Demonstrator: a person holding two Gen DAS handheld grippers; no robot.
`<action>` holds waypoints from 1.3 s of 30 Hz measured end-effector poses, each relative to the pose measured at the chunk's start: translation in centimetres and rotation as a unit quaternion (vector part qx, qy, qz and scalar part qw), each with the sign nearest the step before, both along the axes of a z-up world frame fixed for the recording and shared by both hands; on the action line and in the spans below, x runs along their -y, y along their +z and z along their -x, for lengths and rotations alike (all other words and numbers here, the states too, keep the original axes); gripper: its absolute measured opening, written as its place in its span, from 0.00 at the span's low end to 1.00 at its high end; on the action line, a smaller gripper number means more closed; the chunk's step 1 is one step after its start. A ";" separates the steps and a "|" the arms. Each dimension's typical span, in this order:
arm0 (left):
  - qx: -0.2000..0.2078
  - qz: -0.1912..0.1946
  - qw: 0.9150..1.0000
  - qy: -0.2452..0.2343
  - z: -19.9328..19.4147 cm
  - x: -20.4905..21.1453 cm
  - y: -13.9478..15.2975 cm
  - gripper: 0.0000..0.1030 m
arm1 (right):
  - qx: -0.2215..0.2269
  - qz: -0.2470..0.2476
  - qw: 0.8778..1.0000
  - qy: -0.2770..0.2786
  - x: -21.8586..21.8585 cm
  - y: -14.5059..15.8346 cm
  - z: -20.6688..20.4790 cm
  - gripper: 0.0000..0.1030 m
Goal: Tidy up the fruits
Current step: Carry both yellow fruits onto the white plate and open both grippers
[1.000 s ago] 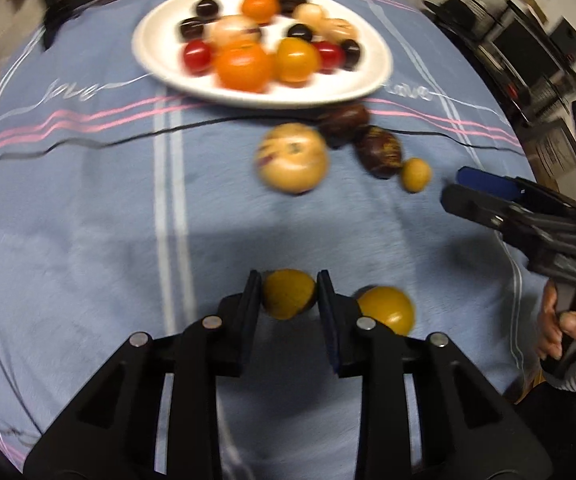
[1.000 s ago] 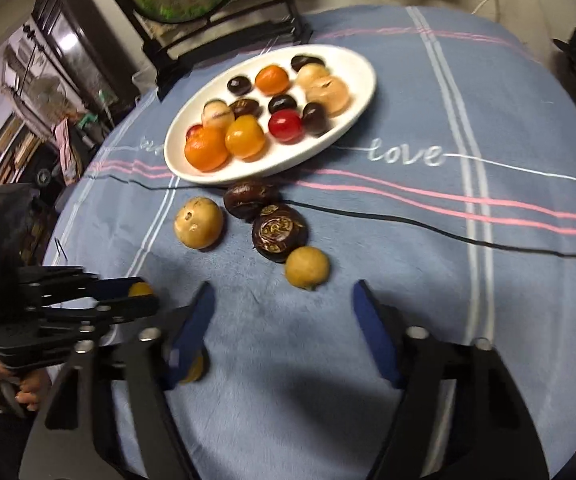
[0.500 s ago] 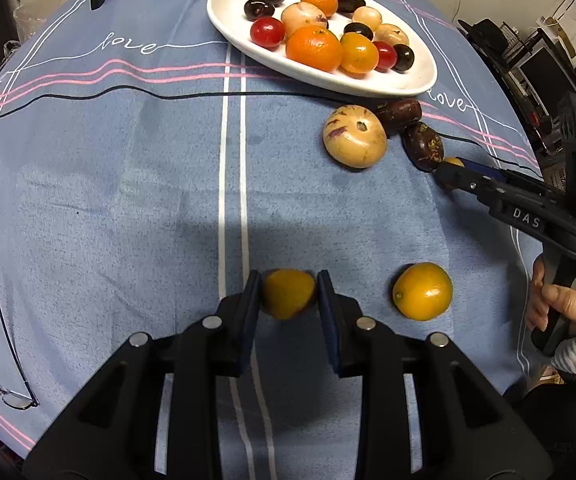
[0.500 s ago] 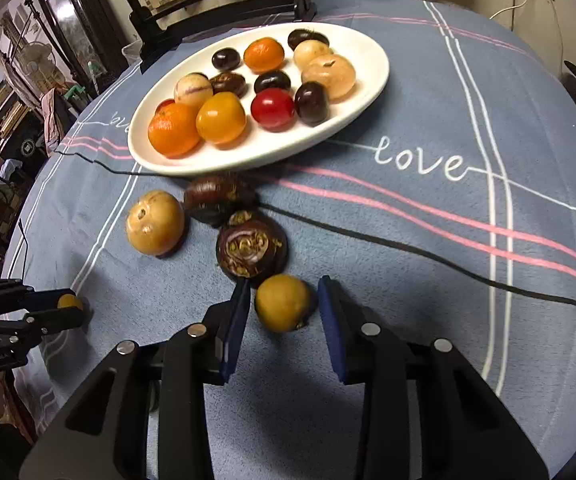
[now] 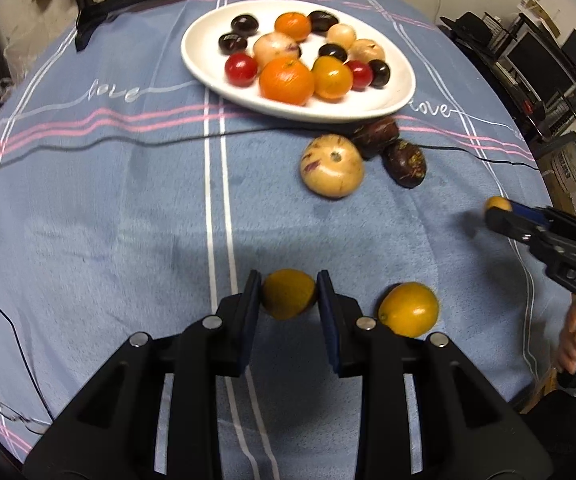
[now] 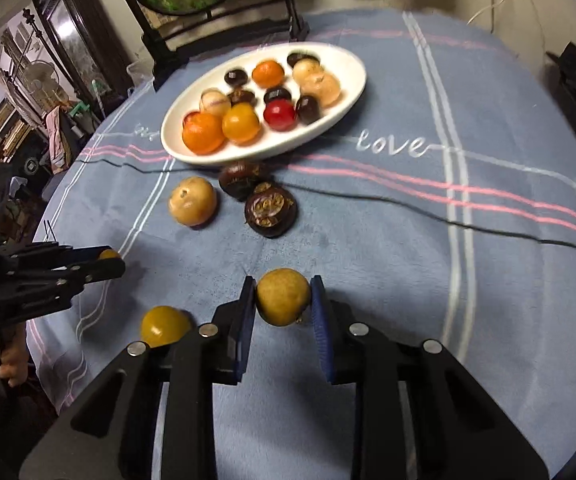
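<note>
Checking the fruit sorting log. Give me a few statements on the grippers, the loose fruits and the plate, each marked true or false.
1. The left gripper grips a yellow fruit. True.
2. The right gripper is empty. False: it grips a tan fruit.
3. The white plate holds no fruit. False: many lie on it.
4. Two dark fruits lie on the cloth beside the plate. True.

Both wrist cams low, facing plate (image 5: 402, 80) (shared, w/ tablecloth (image 6: 388, 240))
</note>
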State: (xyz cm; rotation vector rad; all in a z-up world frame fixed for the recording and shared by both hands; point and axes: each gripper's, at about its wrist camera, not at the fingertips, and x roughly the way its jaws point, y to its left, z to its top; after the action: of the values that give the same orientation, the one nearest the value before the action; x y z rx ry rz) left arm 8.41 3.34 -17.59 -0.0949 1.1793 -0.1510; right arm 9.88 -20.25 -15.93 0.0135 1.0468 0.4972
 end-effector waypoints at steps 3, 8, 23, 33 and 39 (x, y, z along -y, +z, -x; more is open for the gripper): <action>0.015 -0.006 1.000 -0.009 0.0 0.4 0.8 0.28 | 0.018 -0.005 1.000 -0.014 0.7 1.5 0.9 0.27; 0.038 -0.009 0.999 -0.021 -0.2 0.8 2.3 0.28 | 0.042 -0.007 0.999 -0.027 1.2 3.3 2.2 0.27; 0.087 -0.018 0.995 -0.033 -2.1 1.0 6.9 0.28 | 0.077 -0.028 0.996 -0.022 0.2 7.2 2.1 0.27; 0.102 -0.019 0.994 -0.027 -4.7 0.7 8.5 0.28 | 0.104 -0.032 0.994 0.002 -1.5 9.5 -0.6 0.27; 0.096 -0.017 0.995 -0.024 -7.0 0.4 8.2 0.28 | 0.106 -0.033 0.994 0.010 -2.5 10.0 -2.5 0.27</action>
State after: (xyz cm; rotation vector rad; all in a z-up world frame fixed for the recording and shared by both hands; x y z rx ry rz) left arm 15.38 2.92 -9.36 -0.0222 0.9919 -0.1782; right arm 12.33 -17.74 -5.95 0.0084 0.8224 0.5393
